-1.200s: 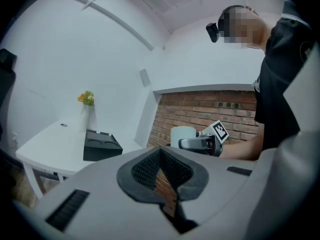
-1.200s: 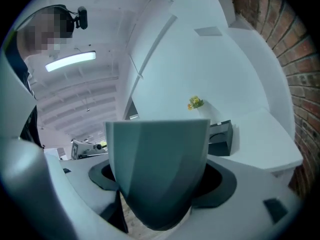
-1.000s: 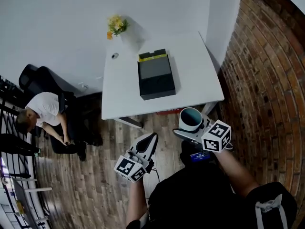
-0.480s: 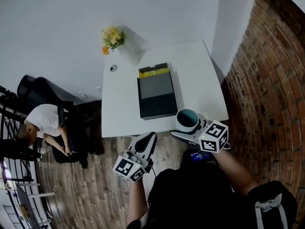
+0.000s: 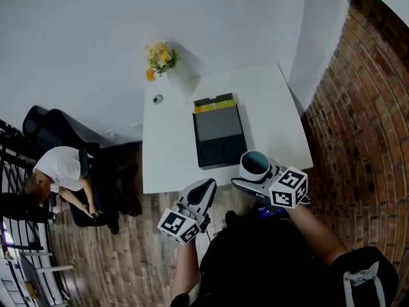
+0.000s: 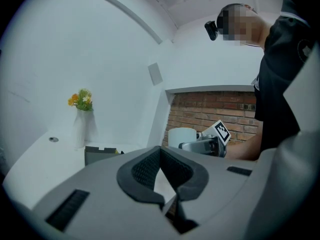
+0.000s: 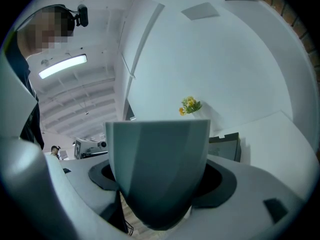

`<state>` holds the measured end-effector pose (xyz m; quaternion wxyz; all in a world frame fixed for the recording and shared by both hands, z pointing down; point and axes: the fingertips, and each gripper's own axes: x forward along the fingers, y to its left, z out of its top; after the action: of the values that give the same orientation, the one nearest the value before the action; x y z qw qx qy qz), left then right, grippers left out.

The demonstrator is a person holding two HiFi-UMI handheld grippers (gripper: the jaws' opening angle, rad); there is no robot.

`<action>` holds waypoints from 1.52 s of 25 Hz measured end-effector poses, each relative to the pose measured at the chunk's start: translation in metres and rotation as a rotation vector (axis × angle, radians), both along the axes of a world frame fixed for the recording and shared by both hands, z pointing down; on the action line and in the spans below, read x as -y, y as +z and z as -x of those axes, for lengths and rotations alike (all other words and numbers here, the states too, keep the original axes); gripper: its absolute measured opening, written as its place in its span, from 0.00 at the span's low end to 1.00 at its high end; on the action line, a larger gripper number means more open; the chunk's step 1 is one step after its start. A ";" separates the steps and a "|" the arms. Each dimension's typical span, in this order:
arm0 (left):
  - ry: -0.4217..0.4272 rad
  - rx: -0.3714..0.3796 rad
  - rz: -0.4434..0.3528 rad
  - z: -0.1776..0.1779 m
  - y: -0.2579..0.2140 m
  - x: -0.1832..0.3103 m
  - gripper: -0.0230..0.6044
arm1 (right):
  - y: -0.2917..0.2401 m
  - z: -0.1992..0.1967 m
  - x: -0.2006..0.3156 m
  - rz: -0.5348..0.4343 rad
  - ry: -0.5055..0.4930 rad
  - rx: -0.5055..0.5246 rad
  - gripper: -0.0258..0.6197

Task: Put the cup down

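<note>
— What is the room?
— A brick wall (image 5: 358, 107) at the right, a wooden floor (image 5: 128, 248) and one white desk (image 5: 172, 146).
— Nearest the person?
— The left gripper (image 5: 203, 190), jaws closed together on nothing, is before the desk's near edge. The right gripper (image 5: 254, 175) has its jaws pressed on the cup (image 5: 255, 164), held over that edge toward the right corner.
— Farther?
— A black box (image 5: 217, 136) is at mid-desk, and flowers (image 5: 161, 59) are at the far left corner.

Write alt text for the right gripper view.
A grey-green cup, upright, fills the centre, clamped in the right gripper. Behind it is a white table with a dark box, and yellow flowers against a white wall.
</note>
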<state>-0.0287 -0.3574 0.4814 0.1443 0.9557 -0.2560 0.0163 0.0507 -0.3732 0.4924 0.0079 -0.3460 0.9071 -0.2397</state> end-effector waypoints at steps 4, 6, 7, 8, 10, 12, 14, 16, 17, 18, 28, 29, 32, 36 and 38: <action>0.012 -0.010 -0.016 0.001 -0.004 0.012 0.05 | -0.010 0.005 0.011 -0.031 0.016 -0.002 0.65; 0.012 -0.012 -0.019 0.001 -0.005 0.016 0.05 | -0.013 0.007 0.016 -0.039 0.021 -0.006 0.65; 0.012 -0.016 -0.018 0.001 -0.006 0.018 0.05 | -0.014 0.008 0.018 -0.042 0.024 -0.008 0.65; 0.015 -0.018 -0.017 0.000 -0.006 0.020 0.05 | -0.015 0.008 0.020 -0.045 0.025 -0.011 0.65; 0.023 -0.018 -0.019 -0.002 -0.007 0.022 0.05 | -0.017 0.009 0.023 -0.049 0.026 -0.012 0.65; 0.030 -0.015 -0.018 -0.003 -0.006 0.022 0.05 | -0.016 0.009 0.025 -0.047 0.028 -0.009 0.65; 0.037 -0.013 -0.017 -0.005 -0.006 0.023 0.05 | -0.015 0.008 0.027 -0.045 0.030 -0.008 0.65; 0.042 -0.008 -0.010 -0.006 -0.005 0.023 0.05 | -0.015 0.008 0.029 -0.044 0.030 -0.008 0.65; 0.045 -0.004 -0.008 -0.006 -0.004 0.023 0.05 | -0.015 0.009 0.030 -0.044 0.029 -0.008 0.65; 0.048 -0.002 -0.008 -0.006 -0.003 0.024 0.05 | -0.015 0.009 0.030 -0.044 0.028 -0.009 0.65; 0.061 0.005 0.000 -0.008 -0.002 0.028 0.05 | -0.017 0.009 0.033 -0.049 0.020 -0.010 0.65; 0.059 0.007 0.002 -0.009 -0.002 0.029 0.05 | -0.017 0.009 0.034 -0.048 0.020 -0.010 0.65; 0.062 0.007 0.001 -0.010 -0.003 0.030 0.05 | -0.017 0.008 0.035 -0.047 0.020 -0.011 0.65; 0.063 0.002 0.000 -0.012 -0.003 0.030 0.05 | -0.018 0.007 0.036 -0.048 0.017 -0.010 0.65; 0.058 0.007 0.002 -0.011 -0.002 0.030 0.05 | -0.017 0.007 0.036 -0.047 0.015 -0.010 0.65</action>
<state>-0.0173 -0.3878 0.4793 0.1440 0.9625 -0.2288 0.0242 0.0439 -0.4091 0.4753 0.0134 -0.3538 0.9097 -0.2168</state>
